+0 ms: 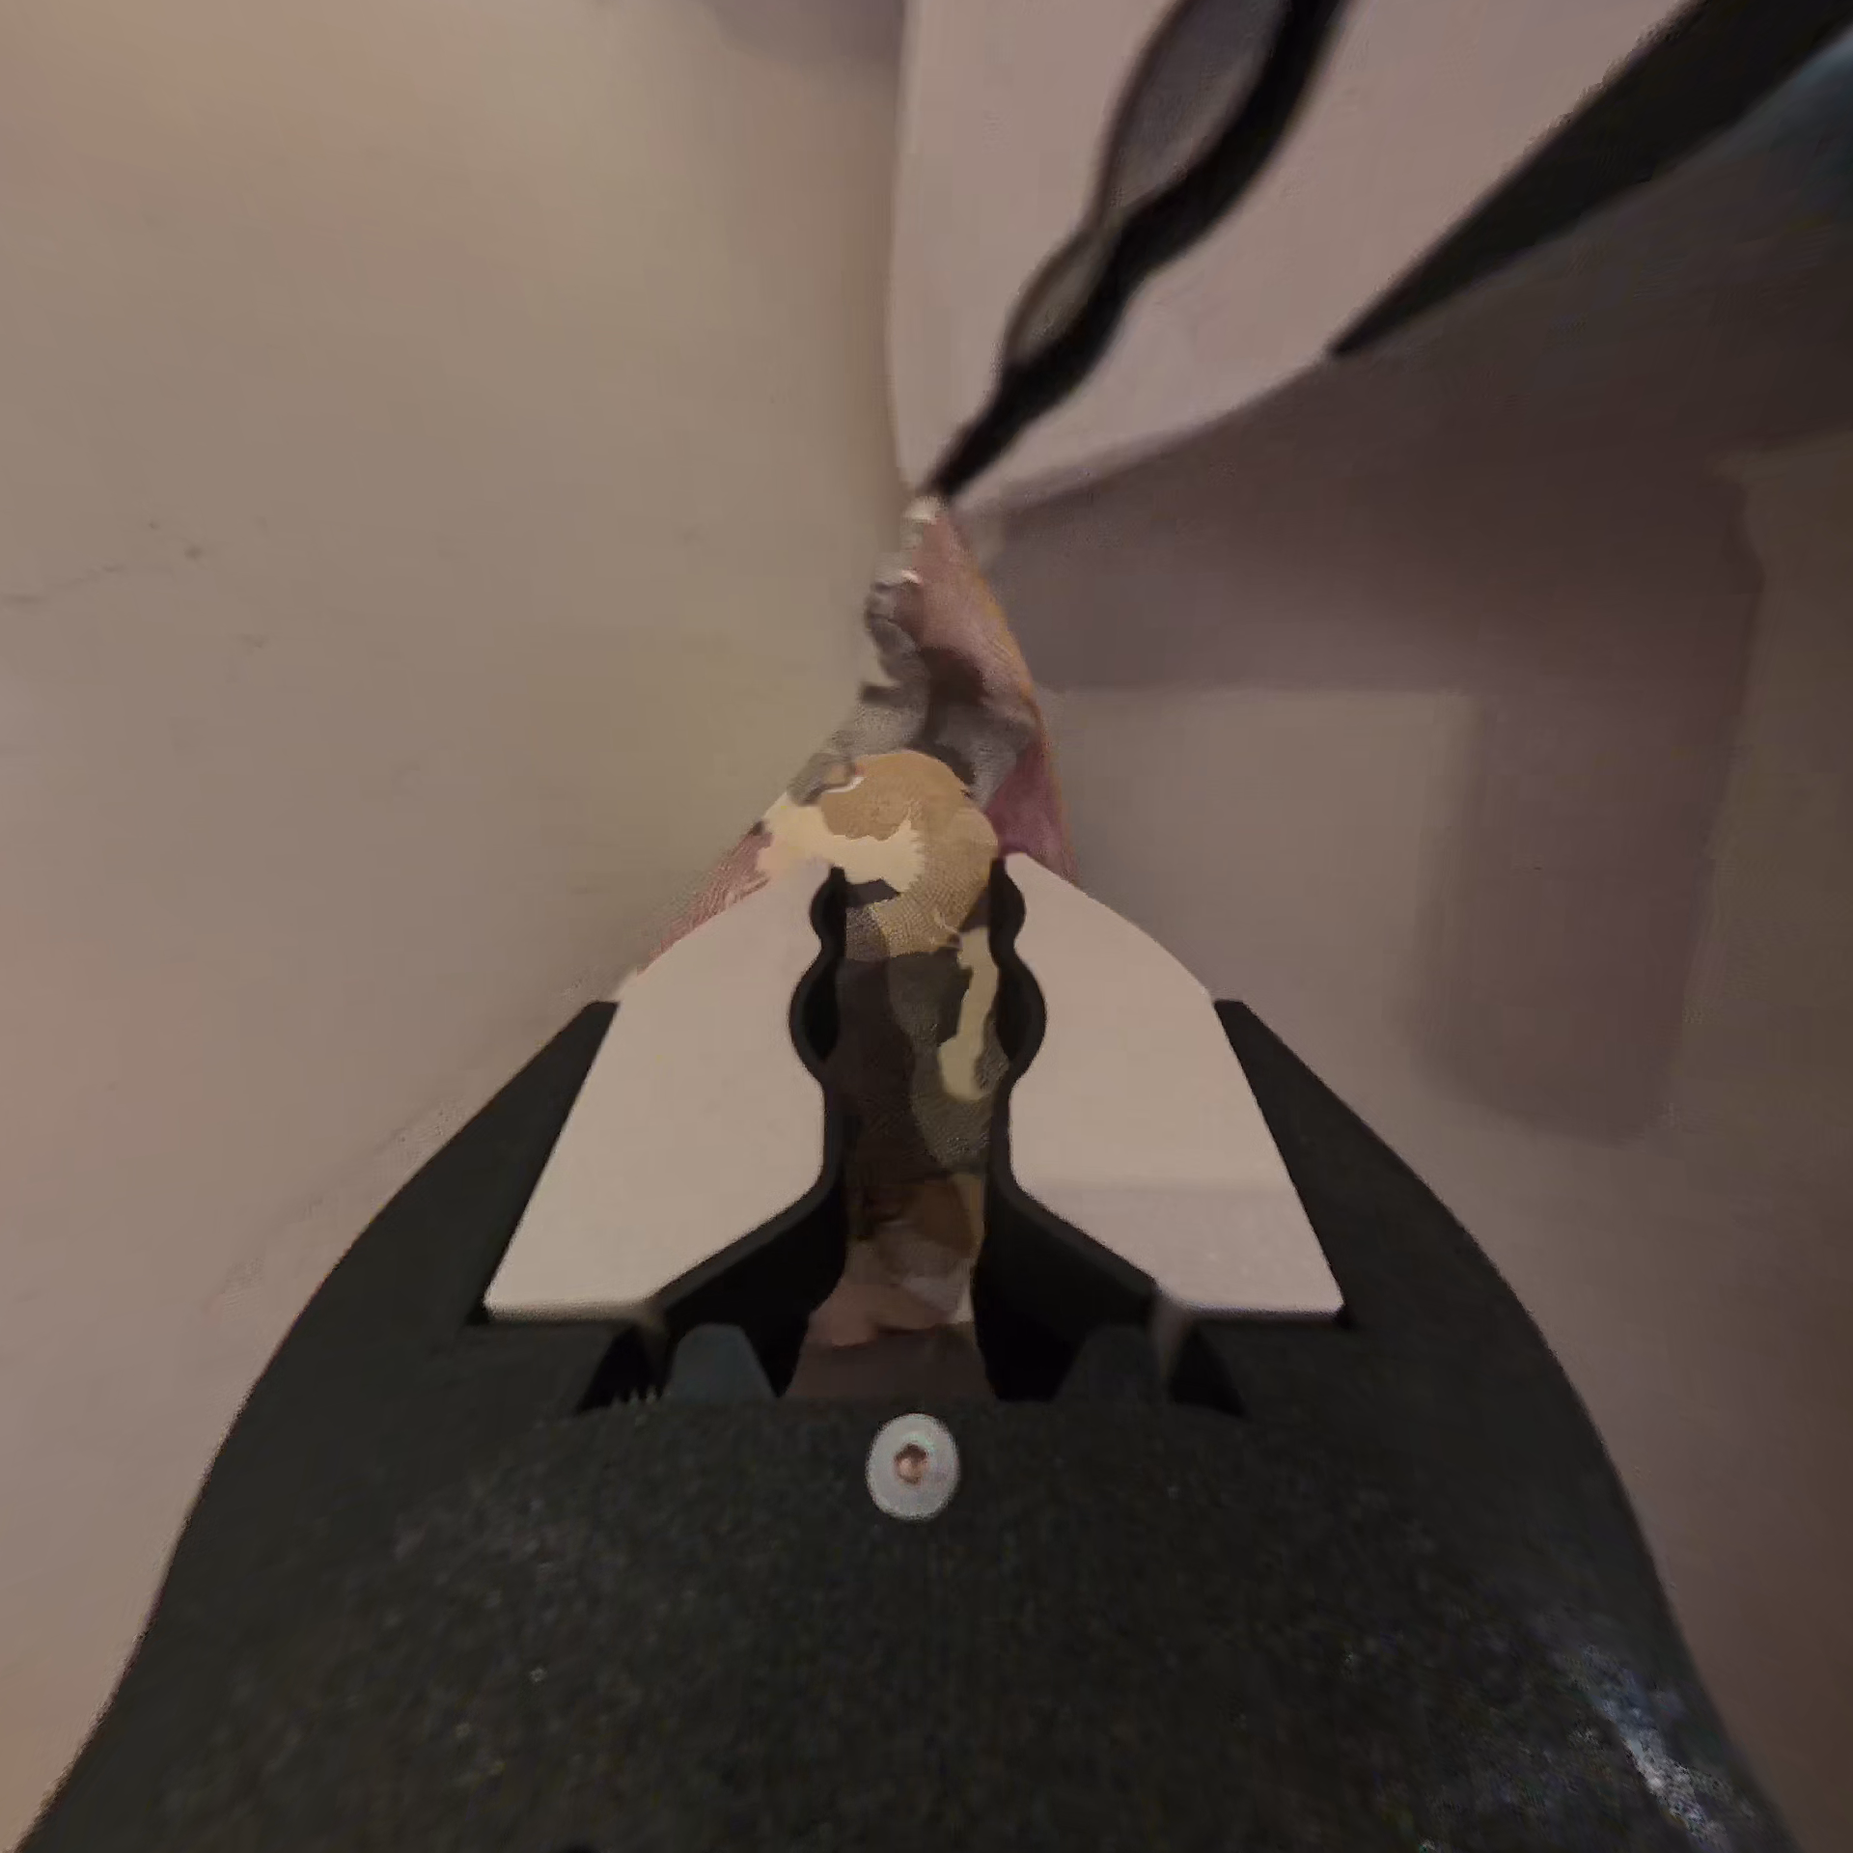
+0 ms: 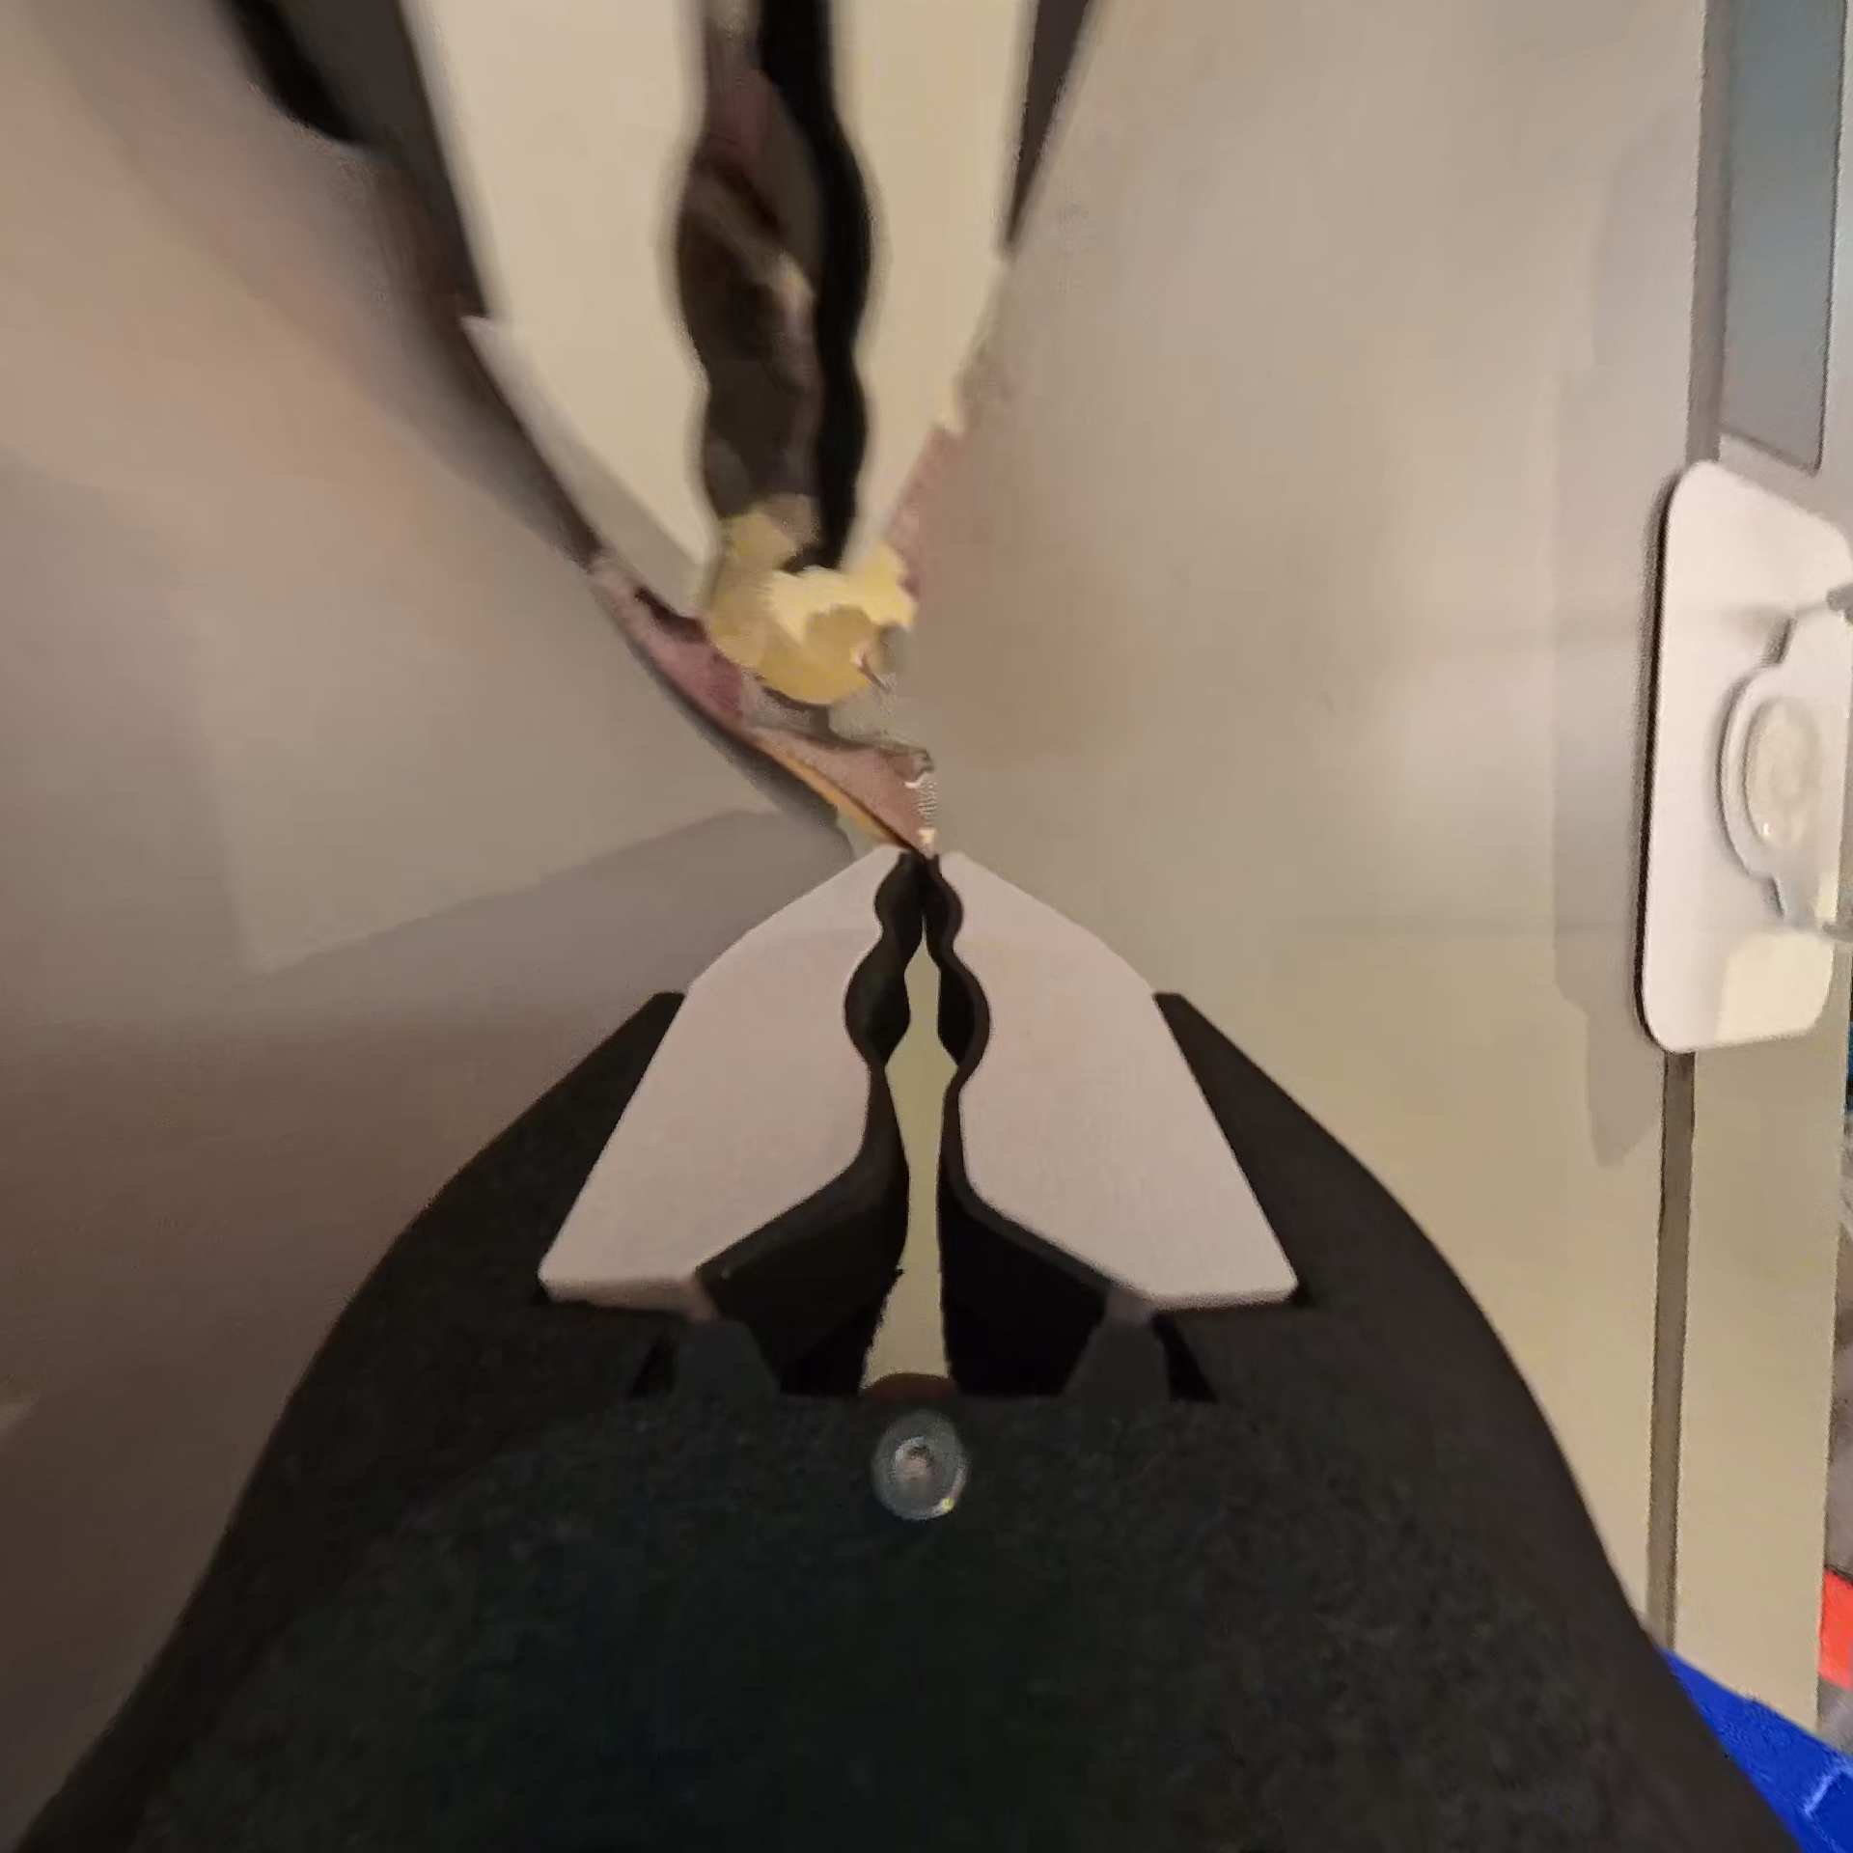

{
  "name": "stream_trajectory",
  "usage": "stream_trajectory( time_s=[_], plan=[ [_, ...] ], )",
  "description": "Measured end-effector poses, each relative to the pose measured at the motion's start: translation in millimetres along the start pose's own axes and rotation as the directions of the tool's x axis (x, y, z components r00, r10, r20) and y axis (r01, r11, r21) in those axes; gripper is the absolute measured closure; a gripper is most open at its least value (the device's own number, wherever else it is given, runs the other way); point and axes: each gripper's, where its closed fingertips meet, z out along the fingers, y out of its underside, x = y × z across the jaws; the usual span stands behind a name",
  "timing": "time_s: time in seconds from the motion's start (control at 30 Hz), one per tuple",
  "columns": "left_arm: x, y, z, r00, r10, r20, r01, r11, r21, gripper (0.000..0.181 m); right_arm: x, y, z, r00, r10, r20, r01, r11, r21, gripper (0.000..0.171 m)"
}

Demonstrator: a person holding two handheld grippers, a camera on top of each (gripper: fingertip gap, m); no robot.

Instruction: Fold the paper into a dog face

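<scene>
The paper (image 1: 907, 802), printed in tan, brown, grey and mauve patches, is held up in the air between both grippers and shows nearly edge-on. My left gripper (image 1: 912, 872) is shut on one end of it, and the sheet runs down between its black pads. The paper stretches away to my right gripper (image 1: 943, 488) at the upper right. In the right wrist view my right gripper (image 2: 917, 862) pinches a corner of the paper (image 2: 802, 642) at its very tips. The left gripper (image 2: 792, 526) holds the far end. Both views are blurred.
A pale wall (image 1: 401, 501) fills the background. A white adhesive hook plate (image 2: 1765, 762) is fixed on a grey panel at the right. A blue object (image 2: 1765, 1725) shows at the lower right corner. Spacing between my two grippers at the tips: around 6 cm. The blue object (image 2: 1765, 1725) is closer to my right gripper, around 25 cm from its tips; the left tips are 35 cm off.
</scene>
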Motion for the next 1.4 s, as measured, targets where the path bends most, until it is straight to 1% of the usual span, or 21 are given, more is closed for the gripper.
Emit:
stream_trajectory(
  time_s=[0.1,0.17,0.23,0.3,0.47,0.63,0.73,0.9,0.97,1.03,1.23,1.4],
  plan=[
    [7.4,-2.9,2.2,1.000,-0.021,0.008,0.021,1.000,-0.006,0.150,18.5,11.3,8.2,0.998,0.043,-0.039,-0.044,0.998,-0.036,0.171],
    [11.1,-4.2,3.3,1.000,-0.024,-0.003,0.024,1.000,-0.016,0.139,23.9,12.6,13.8,0.998,0.034,-0.047,-0.036,0.998,-0.052,0.171],
    [7.0,-3.6,2.8,0.999,-0.033,0.002,0.033,0.999,-0.026,0.139,25.8,8.5,16.7,0.999,0.015,-0.044,-0.017,0.999,-0.047,0.171],
    [-3.6,-0.1,0.8,0.999,-0.042,0.025,0.043,0.998,-0.046,0.132,26.7,4.3,17.7,0.999,0.010,-0.039,-0.012,0.999,-0.036,0.171],
    [-20.2,3.6,-4.8,0.998,-0.020,0.066,0.024,0.998,-0.065,0.131,25.5,2.7,20.3,1.000,-0.012,-0.025,0.011,0.999,-0.030,0.171],
    [-29.6,-5.0,-11.9,0.997,0.006,0.078,-0.004,0.999,-0.032,0.126,25.5,3.7,21.6,1.000,-0.020,-0.014,0.019,0.999,-0.029,0.171],
    [-32.6,-5.8,-10.9,0.999,0.020,0.046,-0.018,0.999,-0.033,0.126,27.1,4.2,22.0,1.000,-0.021,-0.015,0.021,0.999,-0.031,0.171],
    [-35.9,-5.1,-6.7,0.999,0.033,-0.033,-0.034,0.999,-0.022,0.136,27.8,6.3,22.6,1.000,-0.021,-0.009,0.021,0.999,-0.037,0.171],
    [-35.3,-2.8,-3.9,0.998,0.039,-0.059,-0.041,0.999,-0.030,0.136,28.2,8.1,22.8,1.000,-0.020,-0.009,0.020,0.999,-0.041,0.171],
    [-36.3,1.3,0.3,0.997,0.053,-0.057,-0.055,0.997,-0.045,0.135,28.6,9.7,22.9,1.000,-0.018,-0.008,0.018,0.999,-0.046,0.171],
    [-36.8,-0.9,1.9,0.997,0.049,-0.056,-0.050,0.999,-0.010,0.137,28.5,11.0,23.6,1.000,-0.027,-0.008,0.027,0.998,-0.058,0.171],
    [-36.9,-1.2,2.0,0.998,0.043,-0.050,-0.044,0.999,-0.006,0.137,20.3,-8.5,16.7,0.997,-0.081,-0.021,0.080,0.997,-0.010,0.171]
  ],
)
